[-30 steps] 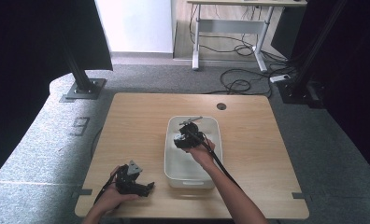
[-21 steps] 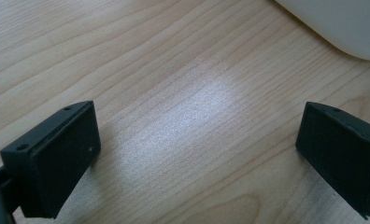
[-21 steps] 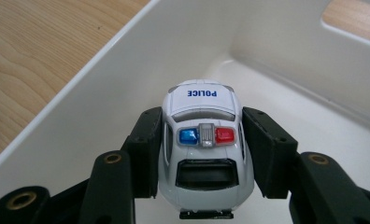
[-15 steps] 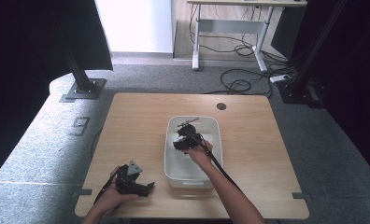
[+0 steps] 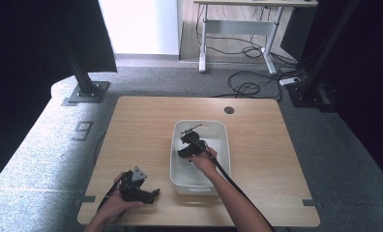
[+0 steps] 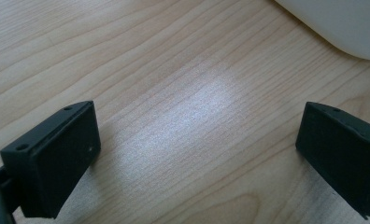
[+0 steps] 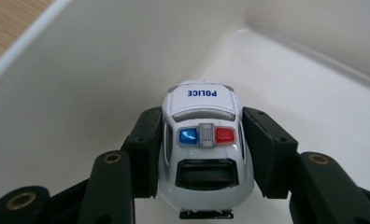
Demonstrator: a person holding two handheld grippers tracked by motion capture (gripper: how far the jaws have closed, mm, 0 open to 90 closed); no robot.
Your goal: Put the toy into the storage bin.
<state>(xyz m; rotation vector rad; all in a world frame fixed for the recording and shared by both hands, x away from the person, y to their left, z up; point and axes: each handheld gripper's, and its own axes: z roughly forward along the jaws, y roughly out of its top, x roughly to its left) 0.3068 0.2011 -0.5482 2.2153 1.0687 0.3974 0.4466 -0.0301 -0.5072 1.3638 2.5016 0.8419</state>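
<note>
Inside the white bin (image 5: 222, 140), the right tool (image 7: 202, 154) clamps a toy police car (image 7: 202, 140) just above the floor; lower it level before letting go. Beside the bin, the left tool (image 6: 197, 154) rests open on the desk (image 5: 141, 125).

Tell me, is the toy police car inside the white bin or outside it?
Inside: the bin's white walls surround the police car, clamped in the right gripper.

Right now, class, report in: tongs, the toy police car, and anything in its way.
Right tongs shut on toy police car, inside white bin. Left tongs open, empty, over table. Nothing else seen in the bin.
</note>
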